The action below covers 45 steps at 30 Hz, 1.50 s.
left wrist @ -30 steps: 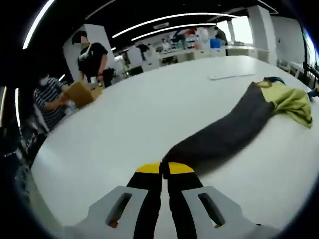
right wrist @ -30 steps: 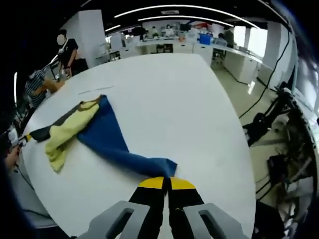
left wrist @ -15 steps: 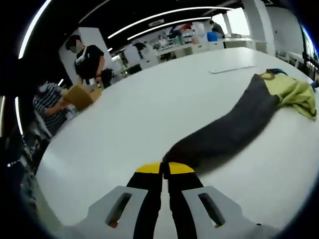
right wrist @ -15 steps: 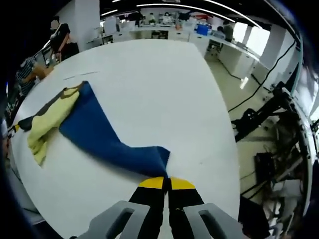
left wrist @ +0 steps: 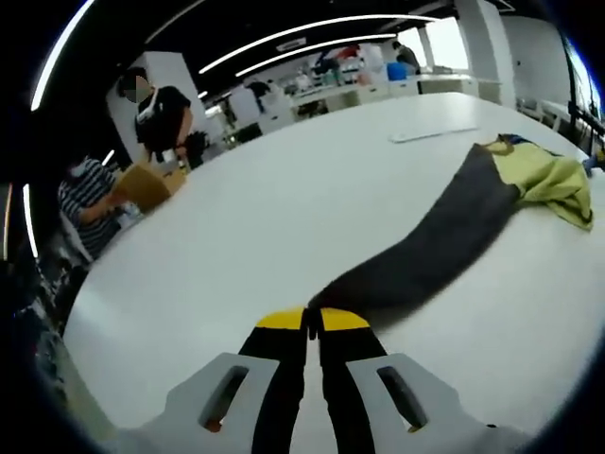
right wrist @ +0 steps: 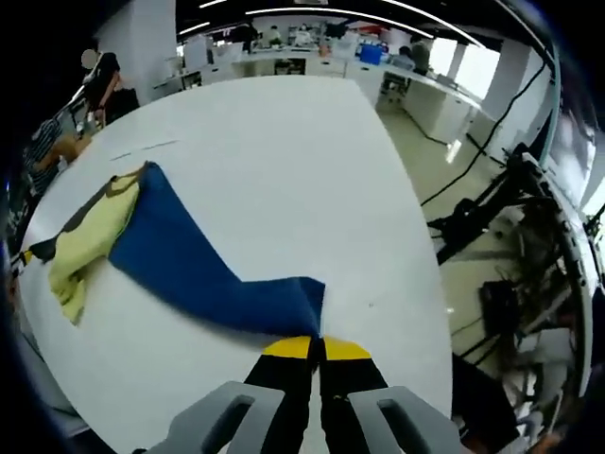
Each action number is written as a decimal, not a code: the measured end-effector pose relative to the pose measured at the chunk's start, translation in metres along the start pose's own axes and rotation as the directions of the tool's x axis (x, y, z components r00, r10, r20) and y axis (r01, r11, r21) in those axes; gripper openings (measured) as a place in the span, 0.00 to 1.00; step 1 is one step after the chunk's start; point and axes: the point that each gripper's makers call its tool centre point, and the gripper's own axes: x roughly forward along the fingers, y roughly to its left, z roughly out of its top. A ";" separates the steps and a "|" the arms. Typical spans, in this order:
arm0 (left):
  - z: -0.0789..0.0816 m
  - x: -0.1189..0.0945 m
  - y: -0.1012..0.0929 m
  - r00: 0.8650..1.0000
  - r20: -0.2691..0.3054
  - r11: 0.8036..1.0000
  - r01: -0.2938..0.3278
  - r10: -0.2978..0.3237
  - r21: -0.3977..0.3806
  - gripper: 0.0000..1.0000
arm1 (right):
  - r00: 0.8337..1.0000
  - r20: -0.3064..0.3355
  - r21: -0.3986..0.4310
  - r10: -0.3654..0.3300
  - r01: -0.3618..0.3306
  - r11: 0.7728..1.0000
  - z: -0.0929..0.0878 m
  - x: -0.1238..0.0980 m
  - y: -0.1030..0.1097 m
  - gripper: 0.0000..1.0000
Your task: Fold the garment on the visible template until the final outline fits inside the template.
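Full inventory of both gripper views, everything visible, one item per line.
garment: 1, blue, grey and yellow-green, stretched across the table between both grippers
table: 1, white, large, under the garment
thin strip: 1, pale, flat on the table beyond the garment
people: 2, at the table's far edge, one standing, one seated
cardboard box: 1, brown, by the seated person
cables and stands: dark, on the floor beside the table
left gripper: yellow tips, shut on grey cloth
right gripper: yellow tips, shut on blue cloth
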 end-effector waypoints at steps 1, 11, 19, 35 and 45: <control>0.001 -0.001 -0.001 1.000 0.004 1.000 0.006 -0.006 -0.002 0.03 | 1.000 0.006 -0.001 0.002 -0.002 1.000 0.001 -0.001 0.001 0.00; 0.019 -0.015 -0.037 0.989 0.070 0.991 0.134 -0.133 -0.007 0.39 | 0.987 0.102 -0.040 0.124 -0.120 0.992 0.014 -0.017 0.032 0.39; 0.031 -0.028 -0.065 0.962 0.131 0.970 0.242 -0.238 -0.014 0.63 | 0.950 0.166 -0.150 0.266 -0.242 0.959 0.020 -0.029 0.083 0.67; 0.048 -0.058 -0.111 0.884 0.236 0.913 0.405 -0.402 0.039 0.99 | 0.820 0.114 -0.442 0.561 -0.464 0.768 -0.010 -0.056 0.221 0.89; 0.051 -0.080 -0.137 0.848 0.245 0.880 0.471 -0.470 0.058 0.99 | 0.731 0.093 -0.534 0.676 -0.537 0.653 -0.014 -0.066 0.283 0.85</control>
